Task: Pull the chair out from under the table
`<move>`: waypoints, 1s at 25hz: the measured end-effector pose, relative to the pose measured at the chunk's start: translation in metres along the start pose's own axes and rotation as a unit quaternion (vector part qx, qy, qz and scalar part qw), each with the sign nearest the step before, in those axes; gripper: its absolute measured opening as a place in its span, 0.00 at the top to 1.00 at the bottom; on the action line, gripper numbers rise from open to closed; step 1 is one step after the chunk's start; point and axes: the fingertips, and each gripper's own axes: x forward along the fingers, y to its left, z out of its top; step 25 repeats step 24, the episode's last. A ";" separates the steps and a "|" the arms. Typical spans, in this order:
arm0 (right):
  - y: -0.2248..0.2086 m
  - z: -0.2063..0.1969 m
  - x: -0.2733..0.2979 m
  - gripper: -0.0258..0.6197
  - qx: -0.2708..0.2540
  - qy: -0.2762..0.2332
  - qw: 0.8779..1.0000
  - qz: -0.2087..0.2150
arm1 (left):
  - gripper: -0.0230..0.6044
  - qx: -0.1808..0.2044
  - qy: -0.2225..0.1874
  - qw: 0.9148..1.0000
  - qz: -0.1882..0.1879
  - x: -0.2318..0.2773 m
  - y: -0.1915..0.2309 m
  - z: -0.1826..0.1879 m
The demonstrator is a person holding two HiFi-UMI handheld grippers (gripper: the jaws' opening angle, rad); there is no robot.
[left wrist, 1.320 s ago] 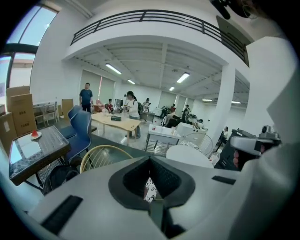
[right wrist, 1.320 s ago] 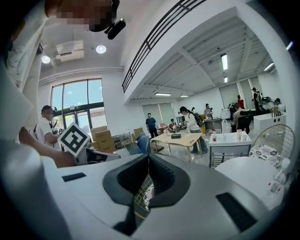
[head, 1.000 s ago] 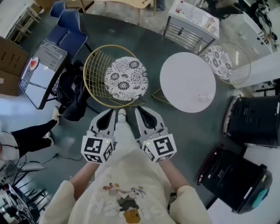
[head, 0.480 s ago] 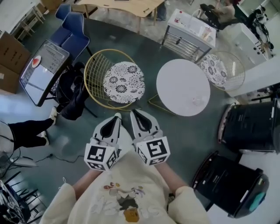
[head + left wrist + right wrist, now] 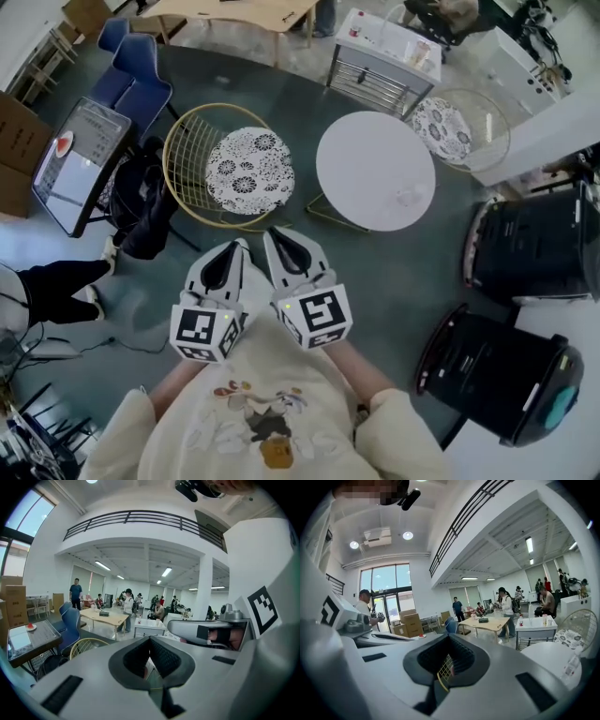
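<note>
- The round white worktop [image 5: 375, 169] stands on the dark floor [image 5: 394, 272], right of centre in the head view.
- The gold wire chair [image 5: 192, 150], with a black-and-white patterned cushion [image 5: 248, 171], stands just left of the worktop. Its seat is fully out from under the top.
- A second wire chair [image 5: 483, 131] sits at the worktop's far right edge.
- The left gripper [image 5: 240, 246] has its jaws pressed together on nothing. Its tips point toward the gold wire chair's near rim, close to it but apart.
- The right gripper [image 5: 272, 232], just beside the left, also has its jaws together and empty. Gold wire shows through the hollow behind its tips.
- A small clear item [image 5: 405, 197], perhaps a bottle, stands on the worktop.
</note>
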 end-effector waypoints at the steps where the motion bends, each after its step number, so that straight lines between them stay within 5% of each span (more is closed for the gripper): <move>1: 0.001 0.002 -0.001 0.95 -0.013 0.002 1.000 0.000 | 0.95 0.003 -0.001 1.000 -0.003 0.001 -0.003 0.002; 25: 0.015 -0.004 -0.013 0.95 -0.028 0.017 0.999 0.003 | 0.95 0.023 -0.005 1.000 -0.013 -0.002 -0.023 0.004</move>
